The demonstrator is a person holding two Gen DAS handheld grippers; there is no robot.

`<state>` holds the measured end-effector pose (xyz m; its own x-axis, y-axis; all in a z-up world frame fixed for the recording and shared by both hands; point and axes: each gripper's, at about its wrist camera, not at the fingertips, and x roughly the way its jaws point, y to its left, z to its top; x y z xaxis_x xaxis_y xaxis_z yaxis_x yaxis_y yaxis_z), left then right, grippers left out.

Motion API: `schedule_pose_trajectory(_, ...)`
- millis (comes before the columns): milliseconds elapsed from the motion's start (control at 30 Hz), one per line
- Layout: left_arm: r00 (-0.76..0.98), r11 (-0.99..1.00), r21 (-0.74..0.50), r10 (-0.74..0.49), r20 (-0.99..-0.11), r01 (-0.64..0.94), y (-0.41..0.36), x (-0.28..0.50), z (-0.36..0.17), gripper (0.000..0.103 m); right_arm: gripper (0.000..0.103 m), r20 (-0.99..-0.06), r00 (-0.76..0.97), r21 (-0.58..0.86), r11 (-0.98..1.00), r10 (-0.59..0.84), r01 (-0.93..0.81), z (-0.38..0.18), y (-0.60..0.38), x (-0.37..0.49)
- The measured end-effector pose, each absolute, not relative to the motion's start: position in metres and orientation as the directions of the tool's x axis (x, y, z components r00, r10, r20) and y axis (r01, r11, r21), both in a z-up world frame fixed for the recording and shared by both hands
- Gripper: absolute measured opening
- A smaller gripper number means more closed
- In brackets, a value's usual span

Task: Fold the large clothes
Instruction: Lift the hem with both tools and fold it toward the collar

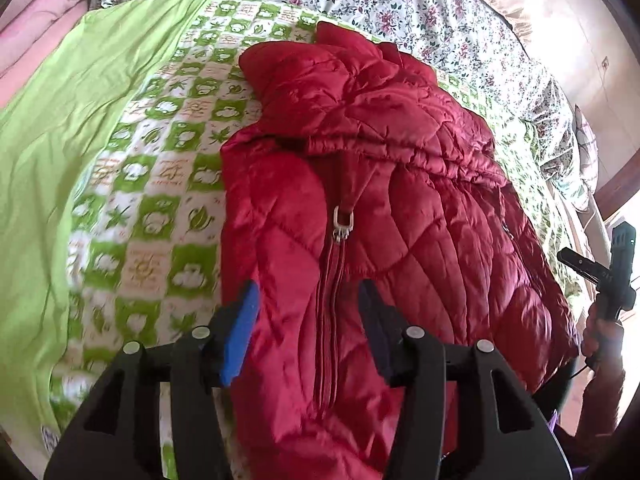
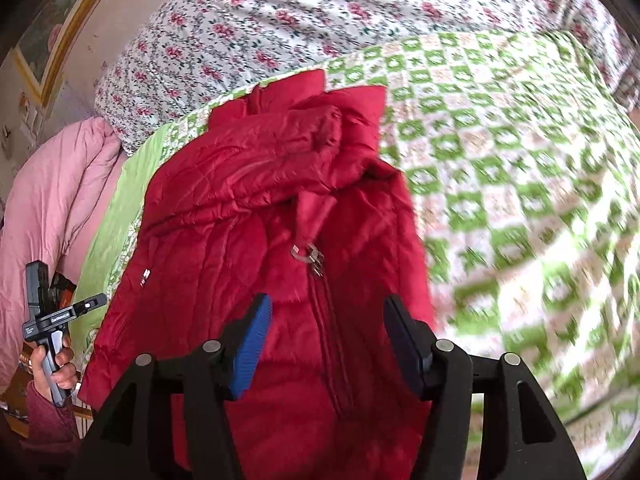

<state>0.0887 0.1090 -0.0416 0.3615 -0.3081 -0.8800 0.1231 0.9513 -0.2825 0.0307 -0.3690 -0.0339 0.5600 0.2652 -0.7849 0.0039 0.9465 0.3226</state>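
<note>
A red quilted puffer jacket [image 1: 400,208] lies front-up on the bed, zipped, with its silver zip pull [image 1: 341,225] near the collar and the hood bunched at the far end. My left gripper [image 1: 308,300] is open and empty, hovering above the jacket's lower front beside the zip. My right gripper [image 2: 326,320] is open and empty too, over the same jacket [image 2: 248,220] near its zip pull [image 2: 310,258]. Each gripper shows at the other view's edge, held in a hand: the right one [image 1: 612,268], the left one [image 2: 48,312].
The jacket rests on a green-and-white checked quilt [image 1: 160,184] with a plain lime border [image 1: 44,168]. A floral bedspread [image 1: 400,4] covers the far end of the bed. A pink duvet [image 2: 52,200] is piled at the side.
</note>
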Motion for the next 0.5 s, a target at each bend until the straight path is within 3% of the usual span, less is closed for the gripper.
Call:
schedule_pose_trajectory(400, 0.301, 0.958, -0.260, -0.285, -0.910, 0.122, 0.113, 0.045, -0.043, 0.050, 0.066, -0.846, 0.483, 0.290, 0.955, 0.227, 0.059, -0.050, -0.400, -0.020)
schedule_pose_trajectory(500, 0.284, 0.954, -0.268, -0.296, -0.912, 0.132, 0.114, 0.036, -0.044, 0.055, 0.066, -0.855, 0.462, 0.295, 0.953, 0.235, 0.062, -0.056, -0.401, -0.027)
